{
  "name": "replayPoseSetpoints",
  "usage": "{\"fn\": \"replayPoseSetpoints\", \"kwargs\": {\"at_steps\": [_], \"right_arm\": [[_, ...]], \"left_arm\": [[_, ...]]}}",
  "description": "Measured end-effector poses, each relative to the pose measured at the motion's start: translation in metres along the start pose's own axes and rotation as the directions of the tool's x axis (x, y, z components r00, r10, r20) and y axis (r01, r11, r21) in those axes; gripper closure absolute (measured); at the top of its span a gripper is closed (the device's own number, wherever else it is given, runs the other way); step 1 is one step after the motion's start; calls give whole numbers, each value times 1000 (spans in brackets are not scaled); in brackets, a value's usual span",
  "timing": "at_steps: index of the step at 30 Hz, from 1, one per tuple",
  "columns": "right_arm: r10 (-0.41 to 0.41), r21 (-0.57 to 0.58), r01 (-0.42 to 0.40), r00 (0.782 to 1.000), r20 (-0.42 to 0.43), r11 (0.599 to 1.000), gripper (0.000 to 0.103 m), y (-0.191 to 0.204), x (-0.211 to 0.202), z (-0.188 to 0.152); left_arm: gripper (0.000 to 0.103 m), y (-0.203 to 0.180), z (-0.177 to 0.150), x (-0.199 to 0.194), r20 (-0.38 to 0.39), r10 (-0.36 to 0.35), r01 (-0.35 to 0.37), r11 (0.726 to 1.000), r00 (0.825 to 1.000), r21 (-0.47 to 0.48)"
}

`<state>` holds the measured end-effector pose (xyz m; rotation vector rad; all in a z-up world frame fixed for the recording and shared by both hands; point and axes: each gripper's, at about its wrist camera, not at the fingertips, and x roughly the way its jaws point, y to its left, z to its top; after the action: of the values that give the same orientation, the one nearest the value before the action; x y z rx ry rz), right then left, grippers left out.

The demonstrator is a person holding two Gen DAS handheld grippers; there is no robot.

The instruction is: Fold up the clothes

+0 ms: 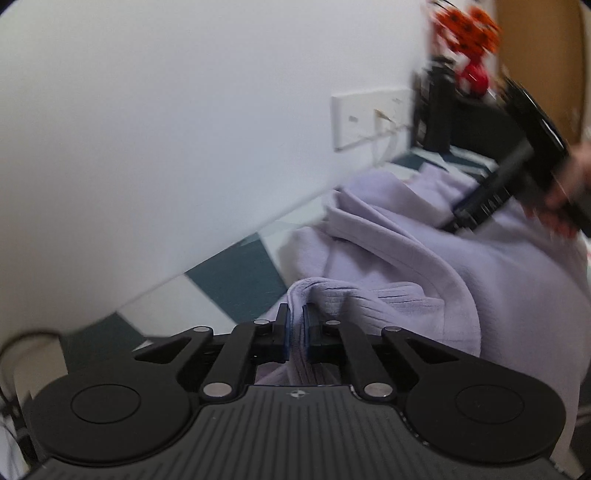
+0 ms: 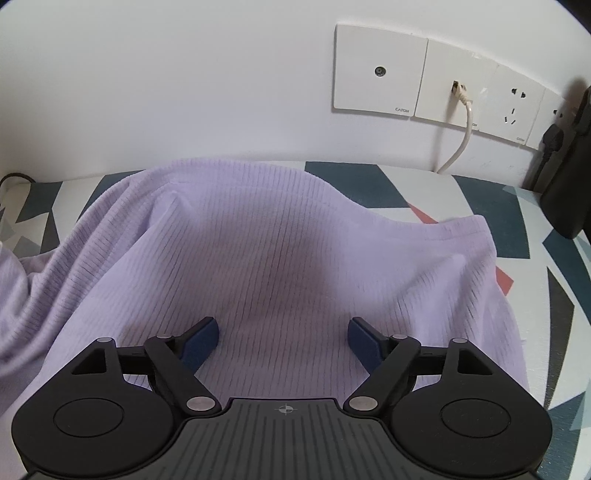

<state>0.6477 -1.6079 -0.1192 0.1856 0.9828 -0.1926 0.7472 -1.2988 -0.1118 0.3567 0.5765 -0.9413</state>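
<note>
A fold of the lilac garment [image 1: 424, 251] is being pinched by the left gripper [image 1: 294, 326] — its blue pads [image 1: 285, 332] are pressed together with only the cloth between them, and a ribbed edge is being bunched up just ahead of the fingertips. The right gripper [image 2: 283, 341] is being held wide apart above the garment [image 2: 280, 251]; nothing is being clasped between its pads [image 2: 201, 341], and whether they are touching the knit cannot be told. In the left view the right gripper [image 1: 476, 206] is being seen from the side, blurred, carried by a hand [image 1: 565, 192] at the far edge of the cloth.

The garment is being spread over a table [image 2: 524, 221] covered in a pattern of white, teal, grey and red shapes. It is lying rumpled, with one side drooping off to the left of the right view and a corner being left flat on the pattern to the right.

Behind the table a white wall [image 2: 184, 74] is being shown, bearing a row of sockets [image 2: 376, 70] — a pale cable [image 2: 461, 136] is being run down from one of them to the table's back edge. A dark object [image 2: 569, 177] is standing at the right, and blurred orange flowers [image 1: 465, 26] are being glimpsed above it in the left view
</note>
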Motion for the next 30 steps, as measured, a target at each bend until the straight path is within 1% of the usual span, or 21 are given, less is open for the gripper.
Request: {"fn": "replayPoseSetpoints", "kwargs": {"at_steps": [1,2,3,4,6,7,9,10,12,14,15,16,17,19,21,23,25,27,28,29,30], "right_arm": [[2,1,-2,1000,-1,1000,26,0,1,0],[3,3,-3,1000,-2,1000,26,-1,2,1],[5,4,-5,1000,-3,1000,26,-1,2,1],[6,5,-6,1000,-5,1000,25,-1,3,1],[8,6,-8,1000,-7,1000,25,-2,5,2],[9,6,-9,1000,-9,1000,24,-2,5,2],[10,5,-10,1000,-9,1000,24,-2,7,3],[11,5,-11,1000,-10,1000,24,-2,7,3],[14,7,-14,1000,-10,1000,24,-3,7,3],[18,8,-18,1000,-9,1000,24,-3,8,3],[19,8,-19,1000,-9,1000,24,-4,7,3],[21,9,-21,1000,-8,1000,24,-5,7,3],[22,11,-22,1000,-8,1000,24,-5,8,3],[24,15,-24,1000,-7,1000,24,-6,8,3],[25,15,-25,1000,-5,1000,23,-6,8,2],[26,16,-26,1000,-3,1000,23,-7,8,2],[29,19,-29,1000,1,999,23,-8,7,1],[32,27,-32,999,5,999,23,-9,6,0],[32,31,-32,999,7,999,23,-10,6,-1],[32,34,-33,999,8,999,23,-10,6,-1],[32,36,-32,999,9,999,23,-10,5,-1]], "left_arm": [[97,13,-1,-1,11,0,1,996,1000,-85],[97,25,-1,-2,21,1,3,986,1000,-169],[97,38,-3,-2,31,3,5,967,1000,-253],[98,51,-6,-3,34,11,1,940,999,-340],[98,77,-18,0,8,36,-27,860,999,-509],[100,85,-23,2,-21,60,-62,834,998,-549],[100,92,-30,5,-95,134,-164,821,986,-547],[99,93,-32,5,-109,137,-174,827,985,-535],[96,93,-31,2,-93,97,-131,846,991,-517],[83,89,-27,-2,-93,70,-107,866,993,-489],[79,88,-26,-3,-98,54,-96,865,994,-492],[68,87,-25,-5,-96,30,-75,857,995,-509],[62,86,-24,-7,-93,3,-52,849,996,-527],[60,81,-22,-12,-90,-60,0,831,994,-557],[60,75,-22,-14,-127,-118,26,824,985,-566],[60,66,-25,-17,-175,-146,23,825,974,-565],[60,63,-34,-18,-227,-160,-6,807,961,-590],[62,61,-45,-21,-250,-176,-24,773,952,-634],[76,63,-50,-23,-239,-178,-22,755,955,-655],[96,60,-52,-28,-209,-183,-8,734,961,-679],[97,58,-54,-34,-179,-187,7,711,966,-703]]}}
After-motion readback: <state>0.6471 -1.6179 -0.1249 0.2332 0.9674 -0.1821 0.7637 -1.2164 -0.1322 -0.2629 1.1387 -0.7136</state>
